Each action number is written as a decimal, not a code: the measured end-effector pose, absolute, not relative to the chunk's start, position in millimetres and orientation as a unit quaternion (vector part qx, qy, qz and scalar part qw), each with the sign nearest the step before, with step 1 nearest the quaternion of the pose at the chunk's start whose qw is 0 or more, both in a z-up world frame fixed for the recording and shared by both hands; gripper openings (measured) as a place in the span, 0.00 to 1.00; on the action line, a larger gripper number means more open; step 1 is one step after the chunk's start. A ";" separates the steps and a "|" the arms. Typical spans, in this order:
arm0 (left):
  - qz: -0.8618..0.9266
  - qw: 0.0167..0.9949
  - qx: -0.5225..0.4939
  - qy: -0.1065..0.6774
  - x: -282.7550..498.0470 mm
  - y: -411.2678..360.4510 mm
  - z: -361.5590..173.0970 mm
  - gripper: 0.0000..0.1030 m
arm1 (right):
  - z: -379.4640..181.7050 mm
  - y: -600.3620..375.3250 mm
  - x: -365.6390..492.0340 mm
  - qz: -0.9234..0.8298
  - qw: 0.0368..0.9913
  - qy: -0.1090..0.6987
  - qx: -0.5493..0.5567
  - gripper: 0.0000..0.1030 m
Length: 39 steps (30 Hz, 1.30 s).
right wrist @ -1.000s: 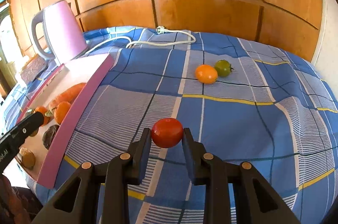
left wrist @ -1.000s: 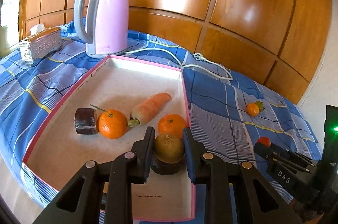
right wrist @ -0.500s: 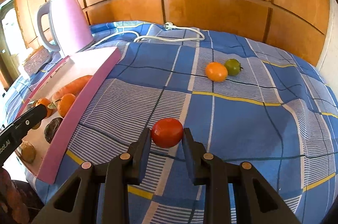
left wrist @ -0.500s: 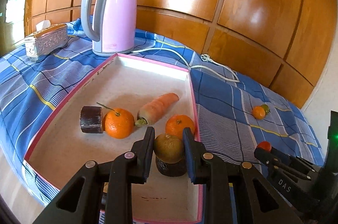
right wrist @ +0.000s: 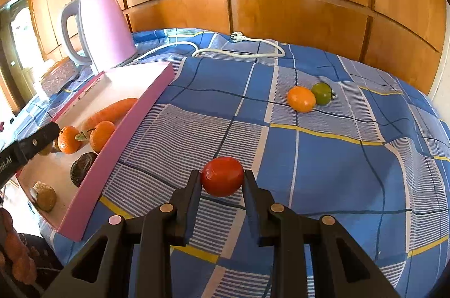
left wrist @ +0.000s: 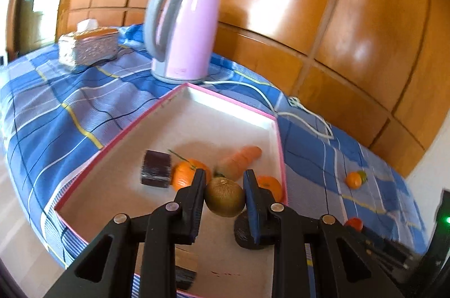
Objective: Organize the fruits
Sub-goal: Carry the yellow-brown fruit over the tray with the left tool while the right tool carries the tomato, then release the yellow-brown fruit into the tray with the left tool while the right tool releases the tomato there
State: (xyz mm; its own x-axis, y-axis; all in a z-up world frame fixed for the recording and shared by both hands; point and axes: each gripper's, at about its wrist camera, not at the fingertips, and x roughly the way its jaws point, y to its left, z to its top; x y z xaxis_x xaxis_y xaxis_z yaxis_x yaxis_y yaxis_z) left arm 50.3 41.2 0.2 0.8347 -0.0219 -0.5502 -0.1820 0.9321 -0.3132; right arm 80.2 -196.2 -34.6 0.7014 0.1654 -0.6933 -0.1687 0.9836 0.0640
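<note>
Left claw (left wrist: 225, 195) gripping kiwi (left wrist: 224, 196), tomato (right wrist: 222, 176) rightward

Each black plastic left gripper (left wrist: 224, 192) and black plastic right gripper (right wrist: 222, 186) shows angular triangular-cutout linkages, four round silver pivot screws, and flat dark finger pads (right wrist: 193, 192); white lettering marks one finger at nine o'clock.

I see a blue checked cloth (right wrist: 323, 157) with white and yellow lines, a pink-rimmed white tray (left wrist: 135, 123), a pale pink kettle (left wrist: 185, 27) with grey handle, a red tomato (right wrist: 222, 176), orange mandarins (right wrist: 102, 136), and one green fruit (right wrist: 322, 93).
</note>
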 end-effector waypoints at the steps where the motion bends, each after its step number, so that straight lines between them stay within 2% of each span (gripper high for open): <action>1: 0.047 0.939 -0.186 0.286 51.5 45.1 0.1 0.26 | -34.6 -194.8 80.1 0.094 0.921 0.377 0.002 0.29; 6: 0.048 0.932 -0.202 0.296 55.9 54.2 0.0 0.26 | -30.5 -182.4 78.5 0.118 0.919 0.374 0.029 0.29; 14: 0.086 0.941 -0.203 0.256 47.3 82.9 15.7 0.26 | -15.7 -147.4 79.6 0.170 0.913 0.367 0.049 0.29; 30: 0.082 0.927 -0.229 0.285 57.5 93.3 1.5 0.26 | 18.5 -97.1 90.0 0.239 0.901 0.359 0.054 0.29; 39: 0.093 0.926 -0.227 0.285 58.4 92.6 0.3 0.26 | 18.6 -79.8 105.9 0.257 0.885 0.377 0.088 0.30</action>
